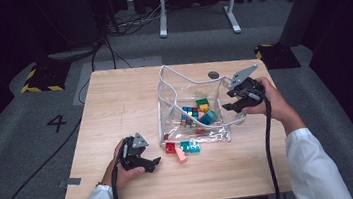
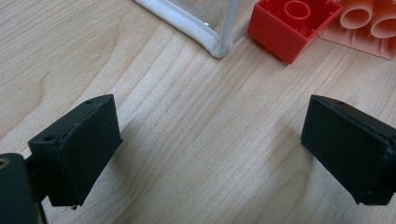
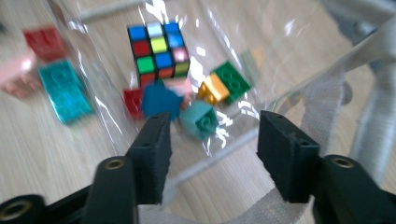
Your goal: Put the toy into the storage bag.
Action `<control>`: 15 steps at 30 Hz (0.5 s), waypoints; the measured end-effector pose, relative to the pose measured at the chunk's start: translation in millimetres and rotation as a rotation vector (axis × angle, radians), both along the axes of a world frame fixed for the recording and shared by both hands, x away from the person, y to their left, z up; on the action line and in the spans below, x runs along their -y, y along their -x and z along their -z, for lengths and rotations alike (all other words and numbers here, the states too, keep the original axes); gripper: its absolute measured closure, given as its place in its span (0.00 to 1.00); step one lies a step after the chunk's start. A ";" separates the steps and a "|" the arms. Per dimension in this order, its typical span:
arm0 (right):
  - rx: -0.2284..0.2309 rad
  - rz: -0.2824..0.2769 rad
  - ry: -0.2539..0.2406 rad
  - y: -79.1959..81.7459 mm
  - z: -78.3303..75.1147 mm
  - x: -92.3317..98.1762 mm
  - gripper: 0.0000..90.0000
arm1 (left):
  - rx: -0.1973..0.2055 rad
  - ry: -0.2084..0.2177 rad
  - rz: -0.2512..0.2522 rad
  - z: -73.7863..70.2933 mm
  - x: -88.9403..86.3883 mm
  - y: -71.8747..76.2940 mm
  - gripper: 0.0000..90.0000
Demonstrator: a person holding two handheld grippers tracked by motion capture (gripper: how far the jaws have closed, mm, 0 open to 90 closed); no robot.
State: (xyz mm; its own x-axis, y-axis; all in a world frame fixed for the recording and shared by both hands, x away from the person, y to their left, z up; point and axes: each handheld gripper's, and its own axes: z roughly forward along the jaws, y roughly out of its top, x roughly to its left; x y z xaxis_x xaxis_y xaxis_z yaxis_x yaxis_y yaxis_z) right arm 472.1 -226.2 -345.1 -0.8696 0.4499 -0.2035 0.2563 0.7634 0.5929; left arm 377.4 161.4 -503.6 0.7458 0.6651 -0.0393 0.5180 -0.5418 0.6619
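The clear bag [image 1: 193, 110] sits mid-table with its mouth up, holding a puzzle cube [image 3: 158, 50] and several bricks; three more bricks lie on the wood by its near edge, the red brick [image 2: 287, 25] closest to the left gripper [image 1: 152, 162]. That gripper rests low with its jaws wide and nothing between them. The right gripper [image 1: 229, 106] is at the bag's right rim, jaws parted and gripping nothing, with only film and the white strap [image 3: 327, 100] near them.

With nothing gripping the rim, I'd worry the soft wall sags shut or a jaw snags the strap and drags the bag, spilling bricks.

The right gripper view shows the cube's colours and the loose film; the left gripper view shows the red brick lying studs-down, which the high view blurs
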 end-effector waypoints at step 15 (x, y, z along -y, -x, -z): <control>0.119 0.071 -0.248 42.4 -16.7 31.1 0.31 | 0.000 0.000 0.000 0.0 0.0 0.0 0.05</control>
State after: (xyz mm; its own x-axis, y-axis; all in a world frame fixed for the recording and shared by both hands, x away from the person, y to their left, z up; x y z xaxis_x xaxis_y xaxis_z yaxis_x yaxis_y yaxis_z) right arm 429.8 -257.3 -328.4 -0.8110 0.5574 -0.1778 0.2213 0.5737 0.7886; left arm 377.4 161.4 -503.6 0.7459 0.6649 -0.0389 0.5178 -0.5422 0.6617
